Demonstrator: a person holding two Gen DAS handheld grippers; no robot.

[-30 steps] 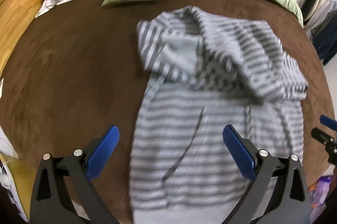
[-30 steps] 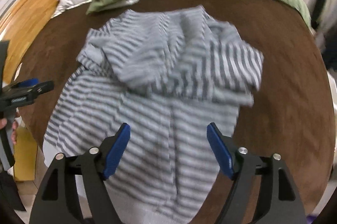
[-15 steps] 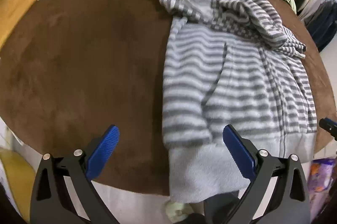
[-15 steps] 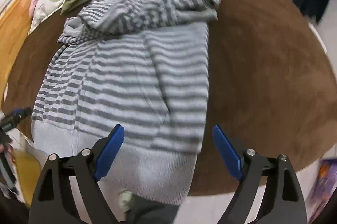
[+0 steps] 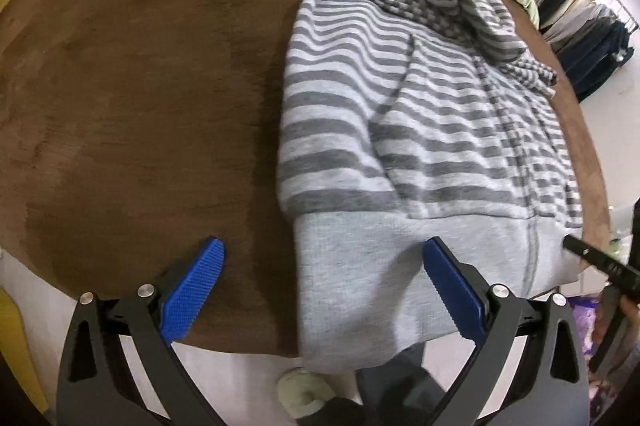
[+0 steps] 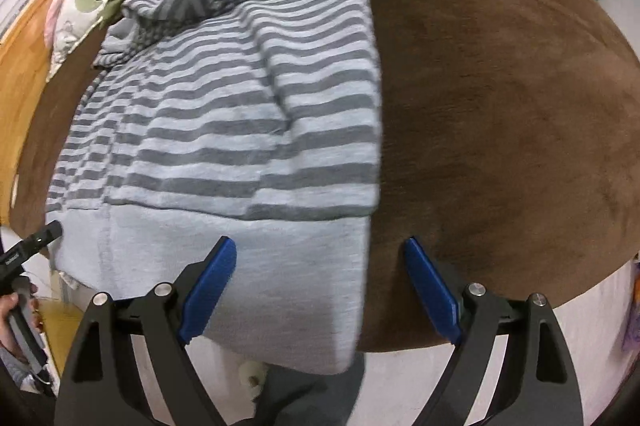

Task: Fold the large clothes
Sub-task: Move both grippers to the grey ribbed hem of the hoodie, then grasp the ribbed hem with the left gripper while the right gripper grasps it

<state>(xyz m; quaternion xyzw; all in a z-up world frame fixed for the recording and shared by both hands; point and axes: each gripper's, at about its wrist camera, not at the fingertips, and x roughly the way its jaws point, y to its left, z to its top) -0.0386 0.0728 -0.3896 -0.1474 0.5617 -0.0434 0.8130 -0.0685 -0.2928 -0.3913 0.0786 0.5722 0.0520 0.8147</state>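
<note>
The striped zip hoodie [image 5: 420, 113] lies front-up on the brown bed [image 5: 132, 85], sleeves bunched near the hood, its plain ribbed hem [image 6: 224, 258] drooping over the bed's near edge. Soft, floppy and fairly thick, it should fold easily but sag, so the hem's two corners look like the best holds. Left gripper [image 5: 322, 282] and right gripper [image 6: 320, 282] hover at those corners, jaws wide apart, holding nothing.

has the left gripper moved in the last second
Yes. The left gripper has pulled back toward the near edge of the brown bed cover; the hoodie hem now sits between its open fingers.

Soft knit cloth hoodie [image 5: 420, 129] on matt, suede-like brown bedcover [image 5: 140, 85]; ribbed plastic tongs [image 5: 320, 290].
</note>
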